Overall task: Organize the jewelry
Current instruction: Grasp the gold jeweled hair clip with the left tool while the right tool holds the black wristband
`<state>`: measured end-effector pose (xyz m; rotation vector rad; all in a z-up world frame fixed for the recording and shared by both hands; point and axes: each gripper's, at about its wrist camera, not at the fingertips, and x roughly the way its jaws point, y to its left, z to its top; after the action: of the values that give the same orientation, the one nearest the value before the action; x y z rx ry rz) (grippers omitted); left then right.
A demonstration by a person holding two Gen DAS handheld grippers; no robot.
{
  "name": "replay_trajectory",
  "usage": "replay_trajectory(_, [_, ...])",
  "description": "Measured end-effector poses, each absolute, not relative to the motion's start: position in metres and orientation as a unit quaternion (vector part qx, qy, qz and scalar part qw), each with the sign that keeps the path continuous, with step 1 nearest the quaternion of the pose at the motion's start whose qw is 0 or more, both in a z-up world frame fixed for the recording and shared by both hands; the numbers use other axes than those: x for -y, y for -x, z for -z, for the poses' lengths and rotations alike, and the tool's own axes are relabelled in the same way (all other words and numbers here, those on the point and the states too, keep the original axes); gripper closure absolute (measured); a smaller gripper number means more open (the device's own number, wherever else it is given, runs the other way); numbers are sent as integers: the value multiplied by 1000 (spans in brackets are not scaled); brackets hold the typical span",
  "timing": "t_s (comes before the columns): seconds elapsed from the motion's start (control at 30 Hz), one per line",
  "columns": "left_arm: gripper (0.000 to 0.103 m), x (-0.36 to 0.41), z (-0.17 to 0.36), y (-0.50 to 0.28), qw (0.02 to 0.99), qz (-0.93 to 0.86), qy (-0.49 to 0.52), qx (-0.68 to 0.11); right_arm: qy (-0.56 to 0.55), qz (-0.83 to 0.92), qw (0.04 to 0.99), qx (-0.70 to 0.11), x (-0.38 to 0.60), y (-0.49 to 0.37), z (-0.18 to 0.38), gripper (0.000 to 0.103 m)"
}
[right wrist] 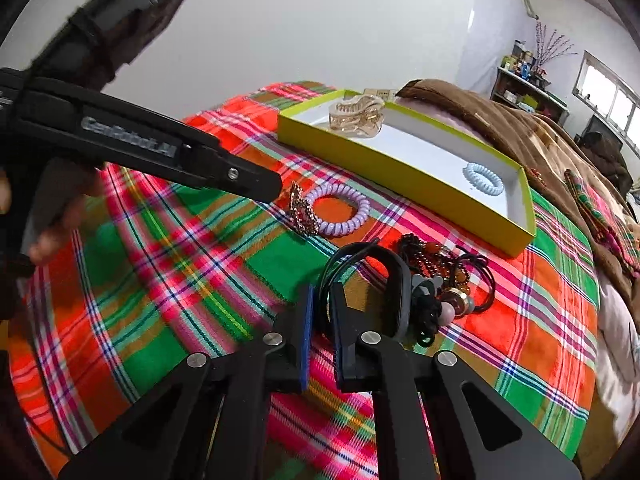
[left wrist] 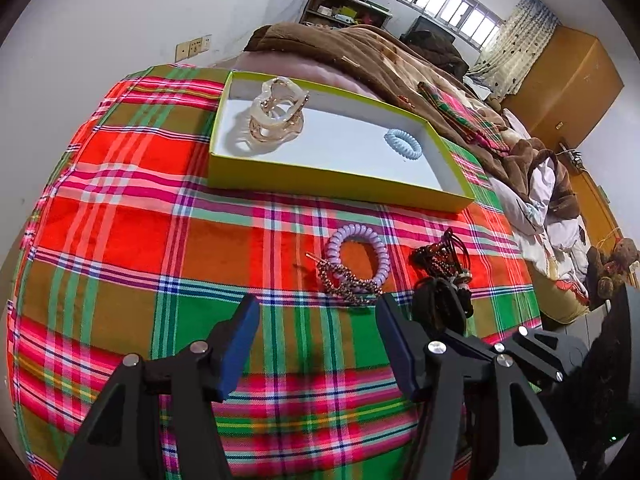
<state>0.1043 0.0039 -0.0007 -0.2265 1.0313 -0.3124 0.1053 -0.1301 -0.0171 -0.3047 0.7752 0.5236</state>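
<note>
Clamped on thin black hair ties, the right gripper may drag the tangled beads along, while the left gripper gapes empty.

Blue coil tie, amber claw clip inside yellow tray; lilac coil tie, beaded clip on cloth.
</note>
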Motion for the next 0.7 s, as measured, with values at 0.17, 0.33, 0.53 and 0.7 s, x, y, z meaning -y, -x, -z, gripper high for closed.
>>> replay_trajectory(0.17, [41,1,-1,-109,851,146,119,-490,128,-249,892,-354,139,-101,7,95])
replay_trajectory(0.33, [41,9,2,-115,851,135,115,-495,118,-234,902,-342,150,-96,-4,95])
replay_trajectory(0.53, [41,21,8,-121,852,119,111,-497,109,-223,909,-334,160,-92,-9,95])
replay_trajectory(0.7, [41,29,16,-120,852,108,94,-504,103,-220,912,-331,165,-92,-11,95])
